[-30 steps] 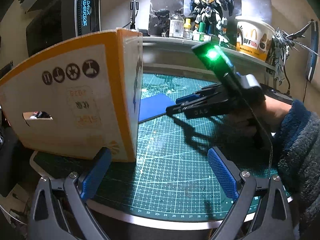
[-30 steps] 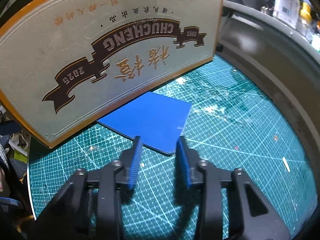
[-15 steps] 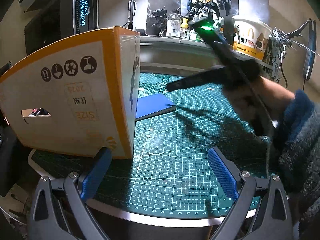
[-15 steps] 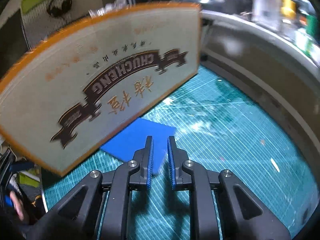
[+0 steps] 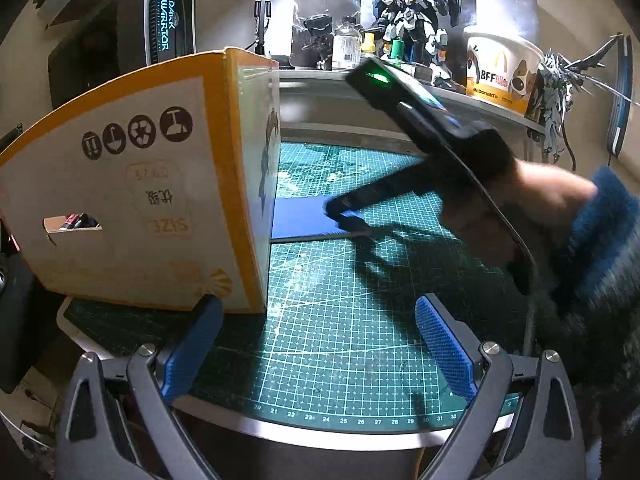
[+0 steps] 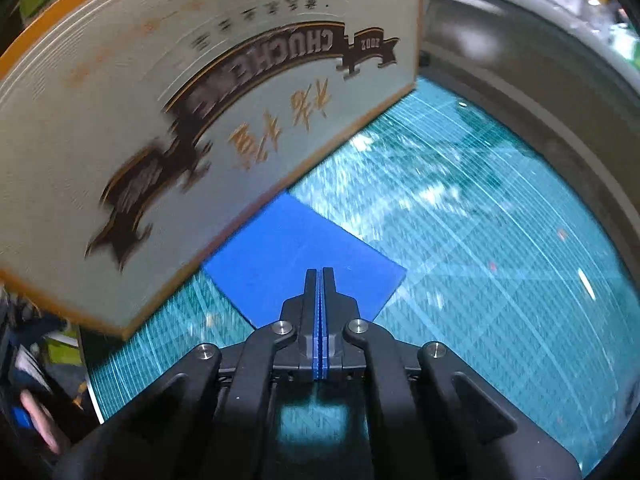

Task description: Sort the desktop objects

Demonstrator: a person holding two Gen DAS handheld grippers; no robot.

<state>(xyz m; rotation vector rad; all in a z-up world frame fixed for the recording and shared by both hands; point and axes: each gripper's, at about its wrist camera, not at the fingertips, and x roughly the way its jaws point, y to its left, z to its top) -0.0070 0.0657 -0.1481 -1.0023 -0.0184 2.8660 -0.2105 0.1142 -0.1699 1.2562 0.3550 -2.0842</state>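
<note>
Right gripper (image 6: 319,276) closed, pads together, nothing between them, tips over blue pad (image 6: 280,252) lying flat on cutting mat (image 5: 340,320) beside cardboard box (image 5: 160,200). Left gripper (image 5: 316,332) open, empty.

A flat blue pad (image 6: 296,256) lies on the mat, tucked against an upright orange-edged box (image 5: 132,184).

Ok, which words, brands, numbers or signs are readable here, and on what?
"DARK WARRIOR": black device.
"BFF", "McDonald's": paper bucket; smaller print unreadable.
"SIZE" upside down, four round handling signs: cardboard box end; stamped characters blurred.
"CHUCHE…", "2002" upside down: box front; partly smeared.
"20" to "32": cutting mat edge.
</note>
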